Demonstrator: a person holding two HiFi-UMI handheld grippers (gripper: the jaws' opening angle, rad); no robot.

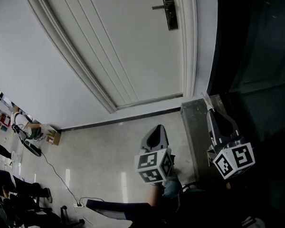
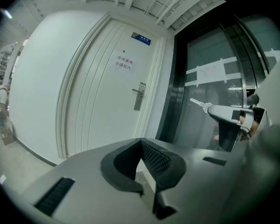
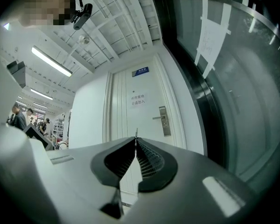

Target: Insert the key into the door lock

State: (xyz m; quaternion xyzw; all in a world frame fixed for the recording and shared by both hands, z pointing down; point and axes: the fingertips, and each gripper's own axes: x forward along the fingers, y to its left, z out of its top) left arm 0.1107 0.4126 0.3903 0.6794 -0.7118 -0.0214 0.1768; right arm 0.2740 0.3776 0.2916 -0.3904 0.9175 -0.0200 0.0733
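1. At the white door (image 1: 133,46), the door lock (image 1: 169,7) sits on its right edge. A lever handle (image 1: 159,6) points left from the lock plate.
2. The right gripper (image 1: 212,111) is clenched on the key (image 1: 206,102). In the right gripper view the jaw pads of this gripper (image 3: 136,141) meet, and the thin key (image 3: 136,134) projects just past their tips.
3. The key is well apart from the door lock (image 3: 164,121) and is not inserted. In that view its tip lies left of and below the lock plate.
4. The left gripper (image 1: 157,129) is to the left of the right one, above the floor (image 1: 109,146). In its own view the jaws of the left gripper (image 2: 141,141) are together at the tips, with nothing grasped.
5. The left gripper view shows the right gripper (image 2: 210,108) with the key (image 2: 197,102) in front of the glass partition (image 2: 214,78).
6. A paper notice (image 2: 123,62) is fixed on the door above the door lock (image 2: 139,96).
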